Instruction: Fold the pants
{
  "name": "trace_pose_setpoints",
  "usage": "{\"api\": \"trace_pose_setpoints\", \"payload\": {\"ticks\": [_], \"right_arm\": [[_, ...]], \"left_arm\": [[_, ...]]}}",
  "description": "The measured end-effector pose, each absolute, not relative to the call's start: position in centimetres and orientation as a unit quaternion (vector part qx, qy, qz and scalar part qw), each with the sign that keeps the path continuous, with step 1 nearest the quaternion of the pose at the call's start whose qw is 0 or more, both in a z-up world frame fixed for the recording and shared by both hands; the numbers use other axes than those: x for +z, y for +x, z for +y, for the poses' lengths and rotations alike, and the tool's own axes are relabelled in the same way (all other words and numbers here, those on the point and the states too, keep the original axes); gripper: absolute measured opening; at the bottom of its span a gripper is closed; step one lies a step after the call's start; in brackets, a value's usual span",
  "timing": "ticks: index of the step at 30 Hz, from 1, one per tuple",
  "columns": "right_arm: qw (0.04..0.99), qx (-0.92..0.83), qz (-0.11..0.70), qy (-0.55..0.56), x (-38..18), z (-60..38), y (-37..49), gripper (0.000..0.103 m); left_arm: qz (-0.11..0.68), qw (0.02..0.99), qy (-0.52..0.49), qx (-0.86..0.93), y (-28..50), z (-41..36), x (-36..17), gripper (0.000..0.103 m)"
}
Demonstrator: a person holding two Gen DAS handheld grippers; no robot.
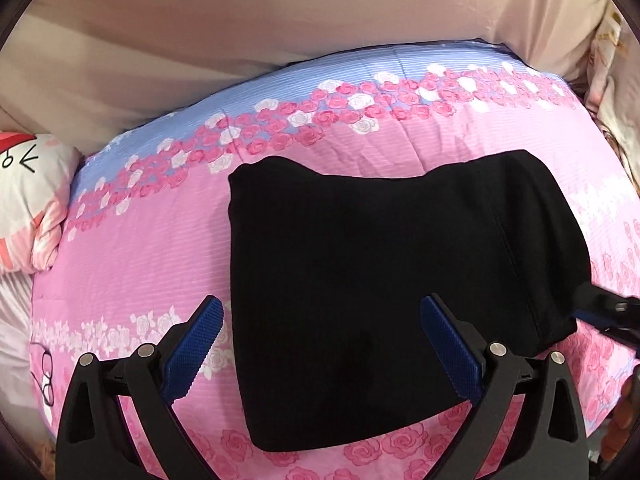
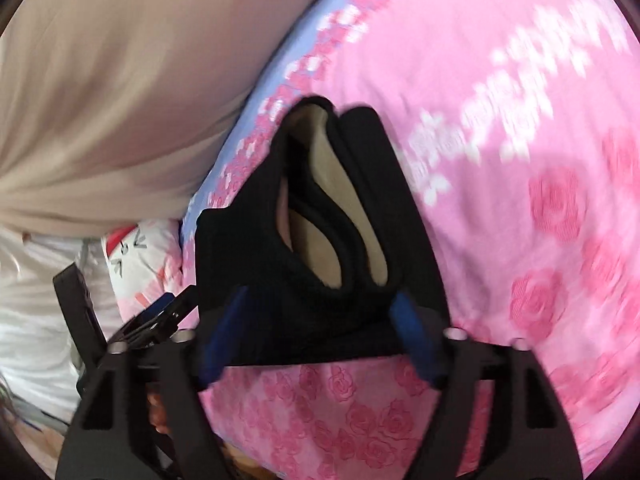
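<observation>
One pair of black pants (image 1: 384,280) lies folded into a thick, roughly rectangular bundle on a bed, resting on a pink bedspread (image 1: 152,248) printed with pink and white roses and a pale blue band toward its far edge. In the right wrist view, which is blurred by motion, the bundle (image 2: 248,264) is seen end-on: several stacked layers gape open and show a tan lining inside the black cloth.

Closest to the bundle, the left gripper (image 1: 322,346) hovers over its near left corner with its blue-padded fingers spread wide, one finger over the bedspread and the other over the black cloth, pinching nothing. The right gripper (image 2: 320,334) sits at the bundle's right end, its blue fingers set well apart on either side of the cloth edge; the blur makes it impossible to tell whether they press the fabric. That gripper also shows at the right edge of the left wrist view (image 1: 608,312), beside the bundle.

Beyond the bedspread, a large beige sheet (image 1: 200,40) rises behind the bed. A white and pink cartoon-print pillow (image 1: 32,200) lies at the bed's left side.
</observation>
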State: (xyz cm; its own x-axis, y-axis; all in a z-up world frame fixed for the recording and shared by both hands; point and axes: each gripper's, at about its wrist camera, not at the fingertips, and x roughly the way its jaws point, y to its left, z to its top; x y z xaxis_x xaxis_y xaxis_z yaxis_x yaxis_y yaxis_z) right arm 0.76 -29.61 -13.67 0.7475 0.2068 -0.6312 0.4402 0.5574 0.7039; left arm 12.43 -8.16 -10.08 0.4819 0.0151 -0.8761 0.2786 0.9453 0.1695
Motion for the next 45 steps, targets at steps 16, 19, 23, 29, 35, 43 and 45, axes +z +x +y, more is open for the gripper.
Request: {"api": "trace_pose_setpoints", "payload": {"ticks": [16, 19, 23, 29, 35, 43, 45], "right_arm": [[0.832, -0.096, 0.401, 0.372, -12.4, -30.3, 1.5, 0.02], [0.85, -0.109, 0.389, 0.339, -10.4, -29.7, -0.3, 0.019], [0.817, -0.099, 0.448, 0.35, -15.0, -30.2, -0.8, 0.024], [0.87, -0.168, 0.369, 0.28, -7.8, -28.9, -2.1, 0.028], [0.891, -0.036, 0.371, 0.258, -4.5, -25.3, 6.3, 0.028], [0.828, -0.09, 0.45, 0.322, -12.4, -29.4, 12.2, 0.012], [0.848, -0.049, 0.439, 0.294, -9.8, -26.8, 13.6, 0.012]], "left_arm": [[0.523, 0.838, 0.152, -0.019, 12.0, -4.8, -11.6, 0.098], [0.513, 0.845, 0.15, -0.024, 11.8, -4.8, -11.1, 0.098], [0.527, 0.835, 0.154, -0.029, 11.9, -5.4, -12.3, 0.098], [0.517, 0.837, 0.176, -0.023, 11.5, -5.5, -12.6, 0.098], [0.534, 0.831, 0.157, -0.024, 10.9, -4.3, -13.7, 0.098], [0.541, 0.829, 0.136, -0.034, 10.0, -2.4, -14.1, 0.098], [0.546, 0.828, 0.124, -0.034, 9.9, -1.7, -14.8, 0.098]]}}
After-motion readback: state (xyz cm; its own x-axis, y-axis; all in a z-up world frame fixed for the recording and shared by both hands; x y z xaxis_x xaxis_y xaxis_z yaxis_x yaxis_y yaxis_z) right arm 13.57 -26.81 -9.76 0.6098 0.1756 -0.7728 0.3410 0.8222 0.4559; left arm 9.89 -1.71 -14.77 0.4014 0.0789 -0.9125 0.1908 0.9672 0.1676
